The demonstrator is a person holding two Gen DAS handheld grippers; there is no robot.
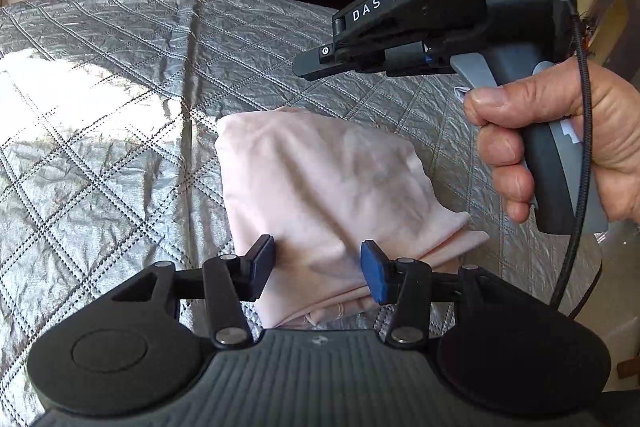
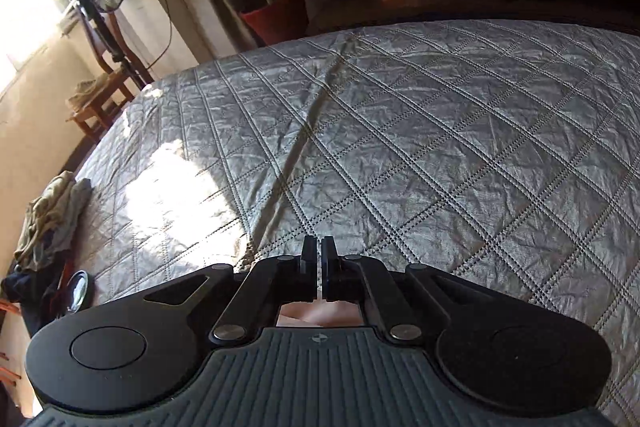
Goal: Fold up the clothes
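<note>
Two grippers over one folded pink garment on a grey quilted bedspread.

The left gripper (image 1: 318, 273) has its two fingers spread wide with nothing between them, and the pink garment (image 1: 320, 187) lies just beyond and beneath the tips, folded into a rough rectangle on the bedspread (image 1: 120, 131). The right gripper (image 2: 319, 267) has its fingers drawn almost together, with only a thin slit between the pads; whether anything is pinched there cannot be told, though a patch of pink shows below its linkage. In the left wrist view one hand (image 1: 560, 143) grips the right gripper's handle, holding it raised above the far right edge of the garment, fingers pointing left. One heap of other clothes (image 2: 52, 223) sits at the bedspread's left edge.
</note>
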